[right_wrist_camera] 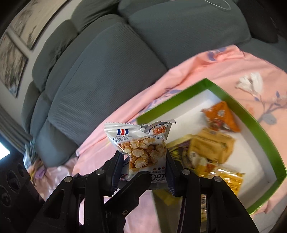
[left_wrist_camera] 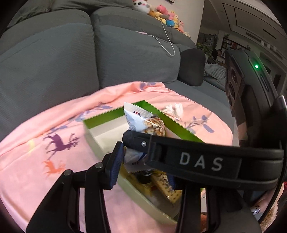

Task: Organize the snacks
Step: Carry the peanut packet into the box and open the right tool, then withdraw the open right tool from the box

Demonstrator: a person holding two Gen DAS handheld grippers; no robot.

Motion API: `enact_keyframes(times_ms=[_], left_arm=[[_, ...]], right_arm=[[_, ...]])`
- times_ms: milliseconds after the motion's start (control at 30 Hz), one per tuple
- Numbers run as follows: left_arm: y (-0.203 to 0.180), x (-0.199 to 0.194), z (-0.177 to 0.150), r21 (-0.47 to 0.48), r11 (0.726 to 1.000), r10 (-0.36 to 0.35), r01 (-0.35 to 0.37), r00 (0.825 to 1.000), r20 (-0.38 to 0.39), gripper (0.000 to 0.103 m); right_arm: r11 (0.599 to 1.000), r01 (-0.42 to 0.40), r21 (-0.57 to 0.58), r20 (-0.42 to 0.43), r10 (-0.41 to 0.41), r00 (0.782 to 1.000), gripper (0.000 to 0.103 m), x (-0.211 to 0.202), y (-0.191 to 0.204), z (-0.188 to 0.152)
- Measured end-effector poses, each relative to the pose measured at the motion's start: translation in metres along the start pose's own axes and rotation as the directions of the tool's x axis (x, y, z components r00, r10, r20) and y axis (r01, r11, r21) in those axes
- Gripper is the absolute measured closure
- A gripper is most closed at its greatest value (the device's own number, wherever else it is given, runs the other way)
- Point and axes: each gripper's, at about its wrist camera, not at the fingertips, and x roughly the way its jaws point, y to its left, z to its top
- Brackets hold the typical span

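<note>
My right gripper (right_wrist_camera: pixel 145 168) is shut on a white snack packet printed with round golden puffs (right_wrist_camera: pixel 141 148), held upright above the near left corner of a green-walled box (right_wrist_camera: pixel 260 129). The box has a white floor and holds an orange packet (right_wrist_camera: pixel 222 116), a tan packet (right_wrist_camera: pixel 211 147) and yellow packets (right_wrist_camera: pixel 227 179). In the left wrist view the same white packet (left_wrist_camera: pixel 143 123) sits between my left gripper's fingers (left_wrist_camera: pixel 145 166), and the right gripper's "DAS" finger (left_wrist_camera: pixel 200 161) crosses in front. The green box (left_wrist_camera: pixel 172 121) lies below.
A pink cloth with deer and flower prints (left_wrist_camera: pixel 53 143) covers the seat under the box. A grey sofa back (left_wrist_camera: pixel 53 62) rises behind. A crumpled white wrapper (right_wrist_camera: pixel 251 81) lies on the cloth beyond the box. Plush toys (left_wrist_camera: pixel 166 16) sit on the sofa top.
</note>
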Motion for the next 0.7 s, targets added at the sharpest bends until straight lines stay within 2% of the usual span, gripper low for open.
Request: enact_keyframes(times_ms=[167,200,267,300,333,367,400,533,700], left_arm=[[-0.011,0.010,0.001,-0.002,1.000,-0.004,0.004,1.000,-0.025,0.060],[-0.014,0.010,0.001,0.001,1.000,0.002,-0.002,1.000,-0.030,0.057],[-0.016,0.010,0.002,0.009,0.999,0.034,-0.034,0.999,-0.038,0.048],[-0.015,0.008,0.001,0.009,0.999,0.049,-0.049,0.998,-0.035,0.040],[-0.014,0.006,0.001,0.004,0.998,0.060,-0.060,0.998,-0.030,0.027],[-0.012,0.004,0.000,-0.005,0.998,0.058,-0.058,0.998,-0.026,0.020],[-0.011,0.003,0.000,-0.012,0.998,0.056,-0.056,0.998,-0.024,0.010],[-0.010,-0.003,-0.001,-0.019,0.997,0.069,-0.069,0.997,-0.033,0.005],[-0.005,-0.009,-0.004,-0.064,0.990,0.122,-0.127,0.989,-0.081,0.001]], right_arm=[[0.998,0.040,0.050,0.016,-0.041,0.999,0.057,-0.005,-0.019,0.003],[0.996,0.059,0.060,0.018,-0.060,0.998,0.057,-0.006,-0.021,0.003],[0.991,0.112,0.080,0.016,-0.113,0.993,0.056,-0.008,-0.027,0.005],[0.986,0.136,0.092,0.018,-0.138,0.990,0.049,-0.009,-0.030,0.006],[0.983,0.152,0.102,0.024,-0.155,0.988,0.045,-0.010,-0.033,0.007],[0.981,0.162,0.109,0.025,-0.165,0.986,0.033,-0.011,-0.036,0.007],[0.979,0.167,0.114,0.033,-0.172,0.985,0.029,-0.014,-0.037,0.007],[0.983,0.153,0.104,0.055,-0.159,0.986,0.027,-0.022,-0.035,0.007],[0.981,0.178,0.084,0.082,-0.184,0.979,0.023,-0.032,-0.028,0.006]])
